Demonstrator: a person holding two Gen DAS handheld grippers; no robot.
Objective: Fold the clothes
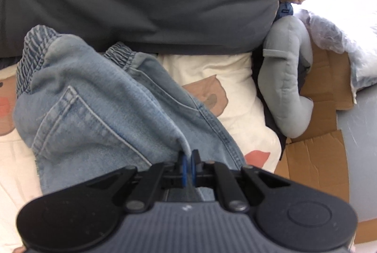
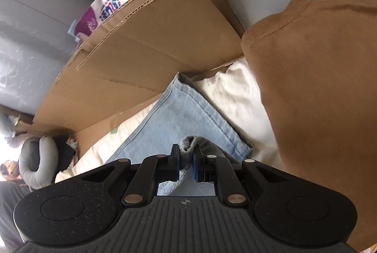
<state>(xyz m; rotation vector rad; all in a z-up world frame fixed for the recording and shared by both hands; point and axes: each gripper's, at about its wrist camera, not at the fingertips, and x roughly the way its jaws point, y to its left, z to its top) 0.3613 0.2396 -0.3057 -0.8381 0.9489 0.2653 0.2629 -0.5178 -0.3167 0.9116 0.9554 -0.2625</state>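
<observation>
Cream patterned bedding carries light-blue jeans, waistband toward 11 o'clock; left gripper pinches a denim fold, right gripper clamps bunched denim.

The left gripper sits at the bottom centre of the left wrist view, its dark body filling the lower edge and its linkage arms fanning up toward the middle. Its two blue-padded fingers stand almost together, pinching a thin fold of the jeans. It points downward and away into the frame.

The right gripper takes the same place in the right wrist view, low and centred. Its fingers are drawn close around a bunched wad of the jeans, which bulges up between the pads. It too tilts downward.
</observation>
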